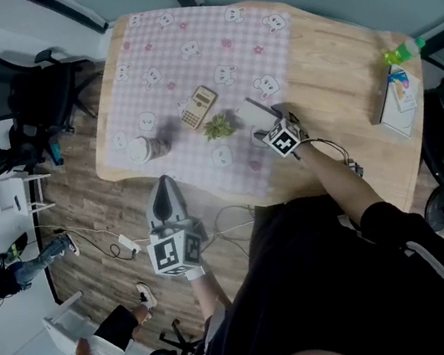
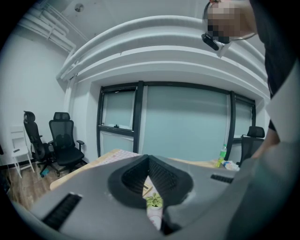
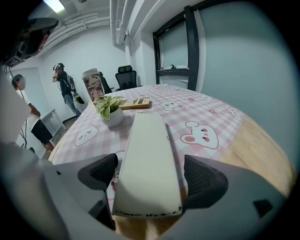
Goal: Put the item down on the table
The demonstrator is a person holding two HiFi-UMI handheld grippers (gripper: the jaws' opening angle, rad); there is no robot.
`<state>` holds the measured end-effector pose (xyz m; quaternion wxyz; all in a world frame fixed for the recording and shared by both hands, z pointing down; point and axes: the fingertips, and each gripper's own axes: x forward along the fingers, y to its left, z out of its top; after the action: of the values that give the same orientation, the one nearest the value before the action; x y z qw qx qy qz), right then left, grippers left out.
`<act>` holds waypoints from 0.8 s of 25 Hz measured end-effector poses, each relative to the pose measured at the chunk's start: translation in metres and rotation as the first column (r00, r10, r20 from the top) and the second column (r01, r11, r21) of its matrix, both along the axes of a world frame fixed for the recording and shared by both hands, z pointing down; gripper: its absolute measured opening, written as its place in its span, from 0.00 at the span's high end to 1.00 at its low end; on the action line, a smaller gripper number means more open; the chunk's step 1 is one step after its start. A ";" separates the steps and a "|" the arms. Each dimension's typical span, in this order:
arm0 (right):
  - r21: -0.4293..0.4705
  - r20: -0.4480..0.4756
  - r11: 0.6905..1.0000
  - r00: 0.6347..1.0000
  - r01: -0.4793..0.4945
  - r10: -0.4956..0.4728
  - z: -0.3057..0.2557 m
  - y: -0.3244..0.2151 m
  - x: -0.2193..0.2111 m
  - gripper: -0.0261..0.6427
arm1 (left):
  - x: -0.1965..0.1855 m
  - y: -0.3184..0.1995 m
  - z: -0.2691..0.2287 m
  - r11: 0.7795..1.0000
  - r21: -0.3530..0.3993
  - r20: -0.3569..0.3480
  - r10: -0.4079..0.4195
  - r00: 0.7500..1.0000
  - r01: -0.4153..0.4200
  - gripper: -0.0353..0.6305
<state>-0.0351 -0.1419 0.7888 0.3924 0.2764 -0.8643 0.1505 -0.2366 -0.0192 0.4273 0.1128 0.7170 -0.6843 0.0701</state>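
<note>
White box [image 3: 147, 164] is lying, seemingly released, on the desk [image 3: 262, 154] between spread fingers [image 3: 206, 180] of the right gripper [image 3: 152, 176]; backing straight off comes next. Left gripper [image 2: 149, 180] is idling, fingers [image 2: 166, 178] pressed together.

Bare counter [image 1: 341, 83] is left free right of the checked cloth [image 1: 173, 45]; leftward passage is obstructed by potted plant [image 1: 218, 127], calculator [image 1: 198, 107] and cup [image 1: 147, 149].

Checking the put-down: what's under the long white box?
The white box lies on the pink checked cloth, its near end over the bare wooden table. The patch directly beneath is covered.
</note>
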 end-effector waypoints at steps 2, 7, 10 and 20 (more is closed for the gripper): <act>-0.006 0.003 1.000 1.000 0.000 0.000 0.000 0.000 0.000 0.30 | -0.001 0.000 0.000 1.000 0.000 0.000 -0.002 1.000 0.002 0.96; -0.026 -0.008 0.999 1.000 0.026 -0.026 0.000 0.005 -0.002 0.28 | -0.002 -0.001 -0.003 1.000 0.011 0.007 0.005 1.000 -0.005 0.96; -0.030 -0.039 0.998 0.998 0.053 -0.054 0.001 0.004 -0.003 0.28 | -0.002 -0.003 -0.001 1.000 0.005 0.013 0.012 1.000 -0.012 0.96; -0.046 -0.068 0.992 0.991 0.114 -0.117 0.006 0.015 -0.009 0.14 | -0.002 0.002 0.000 1.000 -0.006 0.025 0.011 1.000 -0.011 0.96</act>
<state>-0.0440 -0.1265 0.7944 0.4364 0.2228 -0.8611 0.1357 -0.2382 -0.0177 0.4270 0.1058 0.7195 -0.6816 0.0815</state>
